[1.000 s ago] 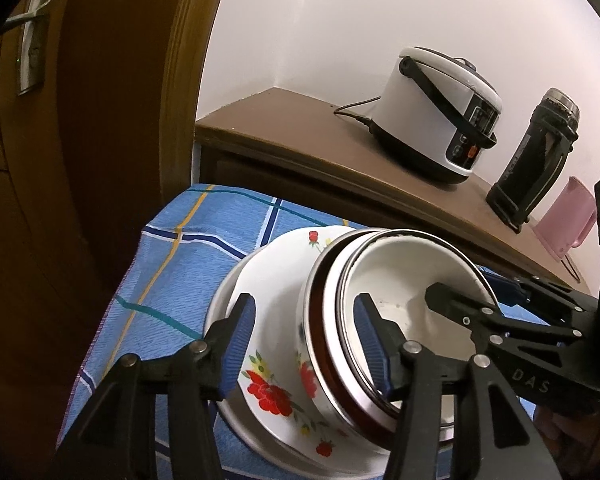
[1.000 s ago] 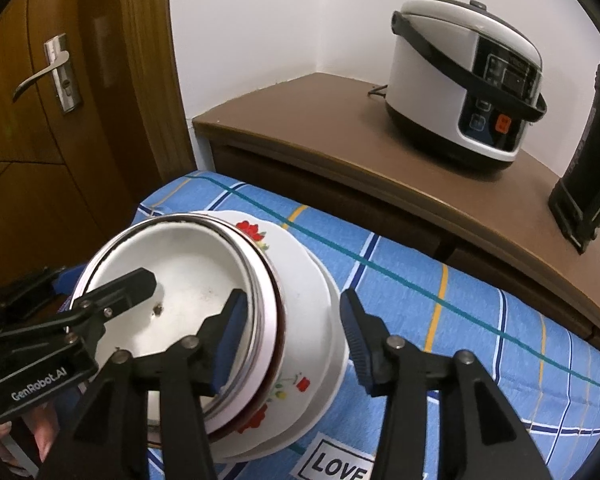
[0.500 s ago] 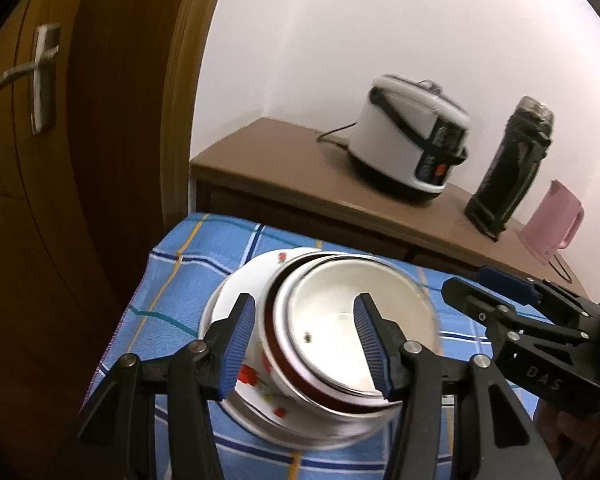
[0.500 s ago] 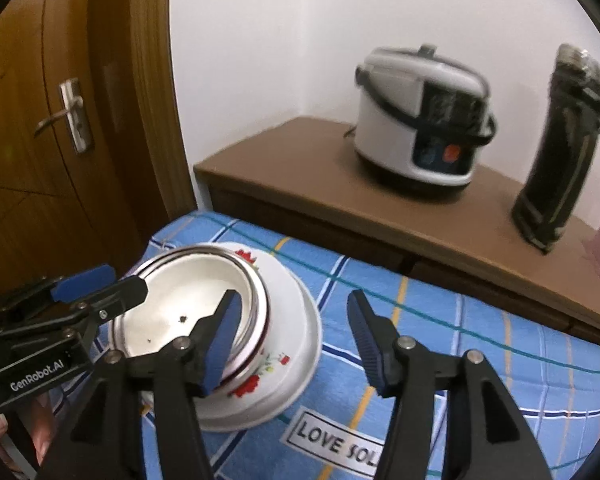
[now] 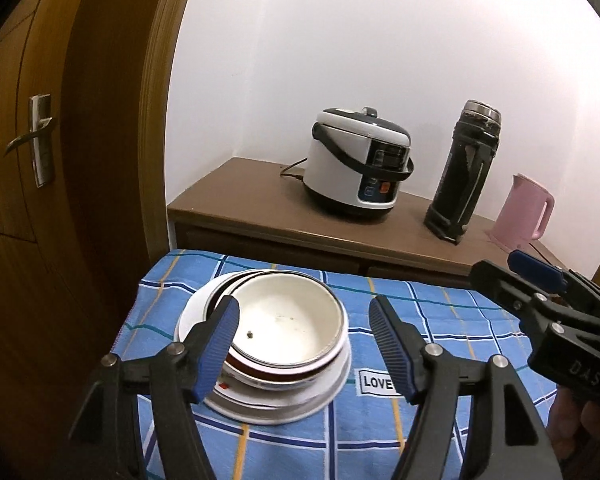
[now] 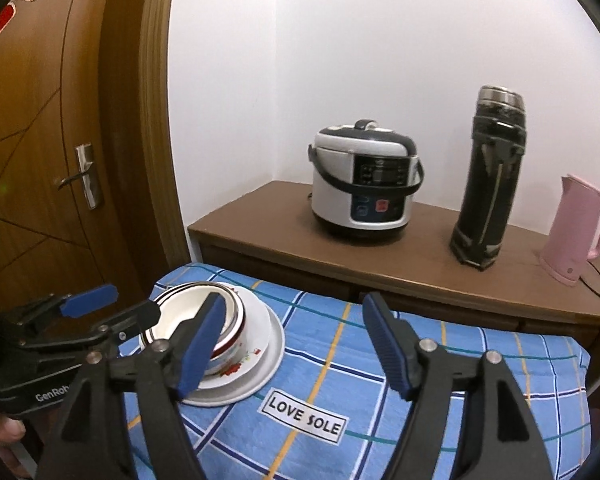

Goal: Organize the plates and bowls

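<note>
Cooker [image 6: 365, 195], flask [image 6: 488, 184], pink kettle [image 6: 578, 229] on sideboard [image 6: 260, 216] behind stacked bowls [image 5: 284, 330]

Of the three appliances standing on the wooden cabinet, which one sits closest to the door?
The white rice cooker. It stands at the cabinet's door-side end, while the tall black thermos comes next and the pink kettle stands farthest away.

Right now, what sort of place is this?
Likely a home dining corner: a white rice cooker and pink electric kettle on a brown wooden sideboard, beside a wooden door.
</note>
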A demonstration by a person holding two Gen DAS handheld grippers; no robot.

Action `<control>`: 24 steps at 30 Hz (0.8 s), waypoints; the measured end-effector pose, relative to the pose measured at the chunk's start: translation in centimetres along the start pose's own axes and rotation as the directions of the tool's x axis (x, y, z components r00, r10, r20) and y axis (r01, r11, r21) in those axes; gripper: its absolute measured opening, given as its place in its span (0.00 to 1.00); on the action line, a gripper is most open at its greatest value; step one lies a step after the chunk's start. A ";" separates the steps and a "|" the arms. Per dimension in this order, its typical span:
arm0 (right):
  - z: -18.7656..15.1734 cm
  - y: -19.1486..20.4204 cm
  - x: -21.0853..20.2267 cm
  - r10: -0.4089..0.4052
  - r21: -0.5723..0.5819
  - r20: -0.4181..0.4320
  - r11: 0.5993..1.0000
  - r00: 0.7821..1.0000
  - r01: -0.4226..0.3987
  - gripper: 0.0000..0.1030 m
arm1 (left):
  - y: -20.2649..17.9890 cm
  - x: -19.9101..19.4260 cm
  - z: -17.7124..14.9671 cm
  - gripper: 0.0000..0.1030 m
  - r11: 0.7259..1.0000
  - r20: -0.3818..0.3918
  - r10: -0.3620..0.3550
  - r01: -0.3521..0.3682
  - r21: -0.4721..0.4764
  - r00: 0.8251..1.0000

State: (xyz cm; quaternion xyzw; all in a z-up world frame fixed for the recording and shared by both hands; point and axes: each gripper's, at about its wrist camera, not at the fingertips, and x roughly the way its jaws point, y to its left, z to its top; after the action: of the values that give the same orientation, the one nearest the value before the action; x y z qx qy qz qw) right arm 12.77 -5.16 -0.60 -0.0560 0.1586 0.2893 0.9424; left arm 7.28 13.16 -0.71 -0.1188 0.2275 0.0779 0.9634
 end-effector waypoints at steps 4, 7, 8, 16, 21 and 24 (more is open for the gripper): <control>-0.3 -0.4 -1.1 0.000 0.000 0.007 1.000 1.000 0.000 0.72 | -0.5 -0.7 -0.2 0.68 1.000 0.007 -0.012 0.012 -0.015 1.000; -0.5 -0.8 -1.9 0.001 0.007 0.016 1.000 1.000 -0.001 0.73 | -1.0 -1.2 -0.3 0.68 1.000 0.015 -0.012 0.012 -0.010 1.000; -0.6 -0.9 -2.1 -0.001 0.009 0.019 1.000 1.000 0.000 0.73 | -1.3 -1.3 -0.3 0.68 1.000 0.016 -0.010 0.010 -0.003 1.000; -1.0 -2.1 -4.0 -0.020 0.030 0.042 0.999 0.999 0.019 0.75 | -2.6 -2.0 -0.4 0.69 1.000 0.023 -0.006 0.005 0.015 1.000; -1.3 -2.7 -5.0 -0.028 0.039 0.047 0.999 0.998 0.026 0.76 | -3.5 -2.3 -0.4 0.69 0.999 0.023 -0.010 0.009 0.036 1.000; -1.3 -2.9 -5.6 -0.031 0.045 0.057 0.999 0.998 0.028 0.77 | -4.1 -2.6 -0.5 0.69 0.999 0.022 -0.009 0.008 0.054 1.000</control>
State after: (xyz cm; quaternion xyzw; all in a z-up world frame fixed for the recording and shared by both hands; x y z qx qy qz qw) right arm 9.72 -10.77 0.02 -0.0292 0.1367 0.2731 0.9518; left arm 5.59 8.85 0.90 -0.0930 0.2182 0.0688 0.9690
